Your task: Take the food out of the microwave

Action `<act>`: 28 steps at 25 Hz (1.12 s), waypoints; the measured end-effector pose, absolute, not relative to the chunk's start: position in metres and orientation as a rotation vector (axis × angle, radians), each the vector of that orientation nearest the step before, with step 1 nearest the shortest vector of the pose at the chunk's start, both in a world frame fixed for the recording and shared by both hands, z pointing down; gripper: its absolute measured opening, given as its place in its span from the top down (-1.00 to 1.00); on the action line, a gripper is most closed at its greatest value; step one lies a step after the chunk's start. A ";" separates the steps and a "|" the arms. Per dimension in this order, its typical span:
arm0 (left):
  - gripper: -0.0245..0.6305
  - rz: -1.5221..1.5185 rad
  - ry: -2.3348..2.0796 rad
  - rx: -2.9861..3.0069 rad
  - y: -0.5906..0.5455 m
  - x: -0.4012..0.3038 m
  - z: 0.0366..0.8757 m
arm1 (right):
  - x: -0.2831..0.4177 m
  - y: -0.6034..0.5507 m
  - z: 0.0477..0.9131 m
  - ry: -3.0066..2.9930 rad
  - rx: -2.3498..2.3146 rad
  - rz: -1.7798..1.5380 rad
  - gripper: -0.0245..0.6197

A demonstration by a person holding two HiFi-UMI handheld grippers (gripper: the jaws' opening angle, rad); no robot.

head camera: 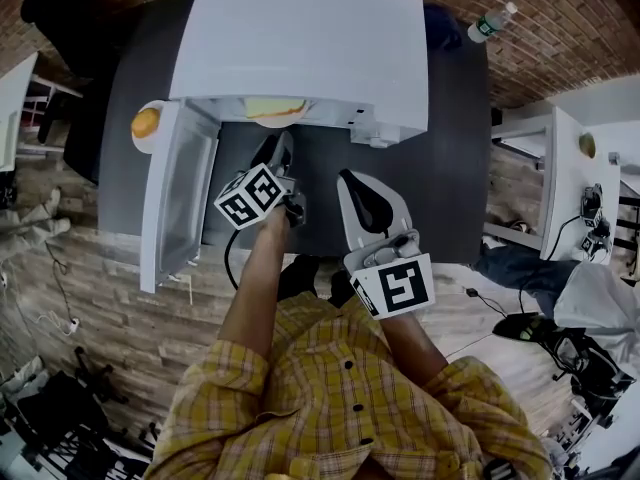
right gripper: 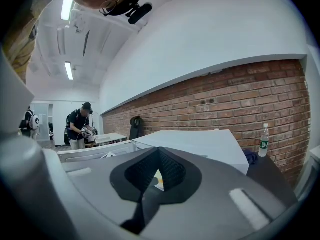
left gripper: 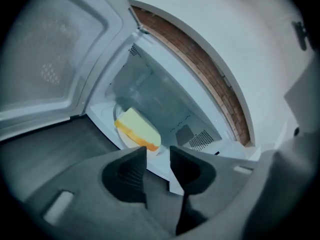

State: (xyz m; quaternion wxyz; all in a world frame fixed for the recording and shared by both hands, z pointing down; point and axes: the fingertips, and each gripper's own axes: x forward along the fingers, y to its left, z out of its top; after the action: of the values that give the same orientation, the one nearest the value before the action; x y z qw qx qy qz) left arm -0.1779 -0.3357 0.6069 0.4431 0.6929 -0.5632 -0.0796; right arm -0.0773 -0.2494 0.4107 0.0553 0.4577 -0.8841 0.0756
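**Open microwave, food inside**

Left gripper (left gripper: 158, 156): fingers (left gripper: 131, 174) parted, nothing between them, facing the yellow food (left gripper: 139, 129) lying in the microwave (head camera: 300, 48), door (head camera: 180, 193) swung wide. Right gripper (right gripper: 159, 153): fingers closed together, empty.

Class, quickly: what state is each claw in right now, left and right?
Left claw: open, nothing between its jaws.
Right claw: closed, holding nothing.
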 end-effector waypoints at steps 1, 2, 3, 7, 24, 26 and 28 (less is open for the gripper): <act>0.50 -0.220 -1.387 1.690 -0.338 -0.180 0.612 | -0.077 -0.251 0.412 -2.681 1.392 0.232 0.91; 0.49 -0.242 -1.379 1.662 -0.339 -0.181 0.617 | -0.077 -0.252 0.413 -2.678 1.393 0.235 0.91; 0.49 -0.265 -1.369 1.637 -0.340 -0.183 0.621 | -0.077 -0.252 0.414 -2.675 1.395 0.238 0.91; 0.41 -0.357 -1.319 1.560 -0.344 -0.187 0.636 | -0.078 -0.256 0.418 -2.664 1.398 0.242 0.91; 0.33 -0.870 -1.098 1.193 -0.357 -0.201 0.673 | -0.069 -0.263 0.428 -2.623 1.423 0.282 0.91; 0.34 -0.902 -1.091 1.166 -0.359 -0.203 0.676 | -0.068 -0.264 0.428 -2.619 1.424 0.282 0.91; 0.34 -0.923 -1.089 1.146 -0.363 -0.205 0.680 | -0.069 -0.265 0.428 -2.619 1.421 0.278 0.91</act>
State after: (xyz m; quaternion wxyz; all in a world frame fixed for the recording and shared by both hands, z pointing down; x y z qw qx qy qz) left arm -0.2046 -0.3632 0.6798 0.6098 0.4962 -0.4714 -0.3996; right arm -0.0692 -0.2654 0.4282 0.0742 0.4736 -0.8727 0.0928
